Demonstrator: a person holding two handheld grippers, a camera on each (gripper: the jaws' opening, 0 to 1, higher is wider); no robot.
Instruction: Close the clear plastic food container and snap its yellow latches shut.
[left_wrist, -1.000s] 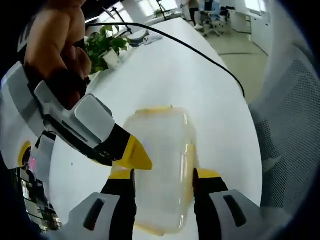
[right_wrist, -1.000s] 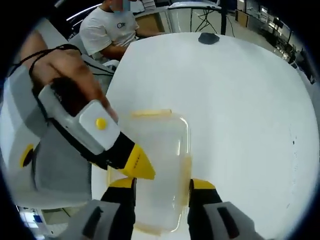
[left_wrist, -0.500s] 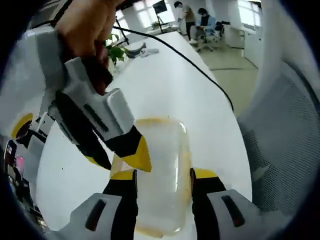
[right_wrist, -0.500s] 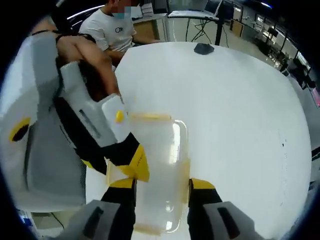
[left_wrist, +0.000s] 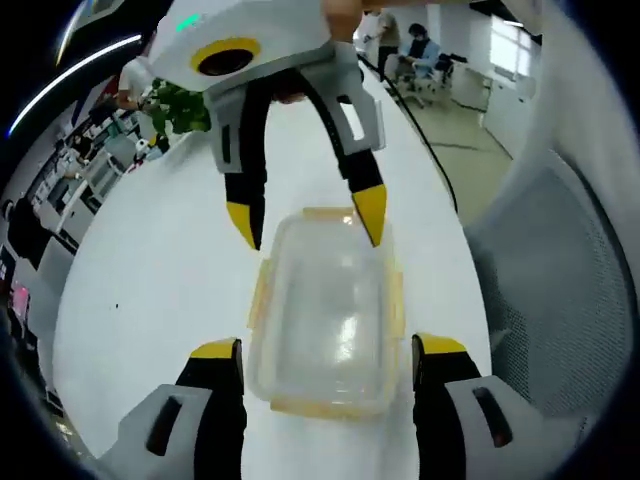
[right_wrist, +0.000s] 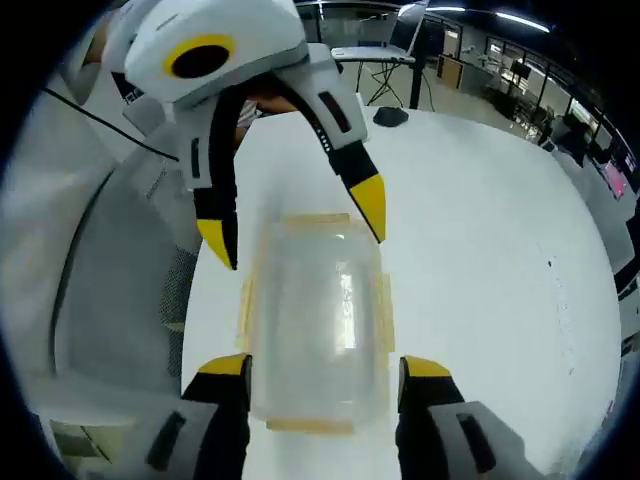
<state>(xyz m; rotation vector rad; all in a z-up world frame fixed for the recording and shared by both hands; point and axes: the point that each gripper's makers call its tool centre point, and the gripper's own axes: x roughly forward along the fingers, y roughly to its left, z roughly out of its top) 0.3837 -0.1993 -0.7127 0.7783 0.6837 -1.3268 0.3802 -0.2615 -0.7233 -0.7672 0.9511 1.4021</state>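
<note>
Left gripper view: the left gripper (left_wrist: 327, 350) has its jaws spread wide, one yellow-tipped finger on each long side of the container (left_wrist: 324, 310), at its near end and clear of the walls. The container lies on the white table (left_wrist: 160, 290) with its clear lid on top; yellow latches (left_wrist: 395, 300) run along its four edges, and whether they are snapped down cannot be told. From the far side the right gripper (left_wrist: 306, 218) reaches in, jaws also spread, its yellow tips at the two far corners of the container. A black cable (left_wrist: 425, 155) crosses the table beyond it, and a green plant (left_wrist: 180, 105) stands near the far left edge.

Right gripper view: the right gripper (right_wrist: 325, 368) straddles the near end of the container (right_wrist: 315, 310) with open jaws. The left gripper (right_wrist: 295, 225) faces it, its tips spread at the far corners. A dark object (right_wrist: 387, 116) lies on the table (right_wrist: 480, 230) farther off.
</note>
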